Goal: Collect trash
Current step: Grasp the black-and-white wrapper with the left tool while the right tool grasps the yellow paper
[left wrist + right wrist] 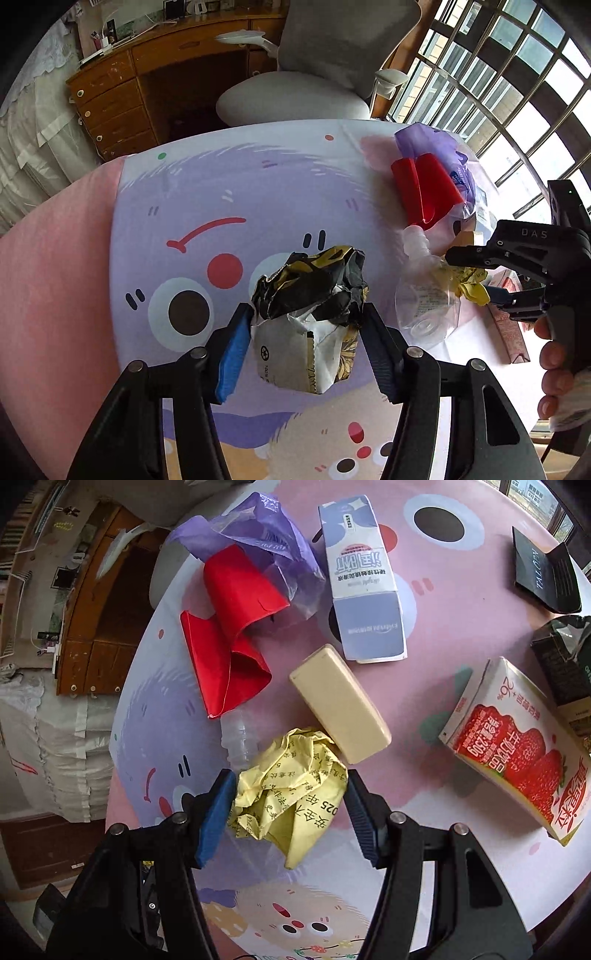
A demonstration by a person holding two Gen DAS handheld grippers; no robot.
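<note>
Yellow paper ball [291, 786]: crumpled, between the fingers of the right gripper [291, 805], which are clamped on its two sides, low over the counter [424, 775].
Black-and-white wrapper [310, 314]: squeezed by the left gripper [306, 350], above the cartoon cloth.
Direction: the wrapper's long axis runs away from the camera, the black crushed end far; the ball has no clear axis.
Risk: I think the soft paper can spring out from the pads, because only its edges are pressed.
Second risk: the clear bottle [424, 299] lies just beside the ball and may be knocked.
</note>
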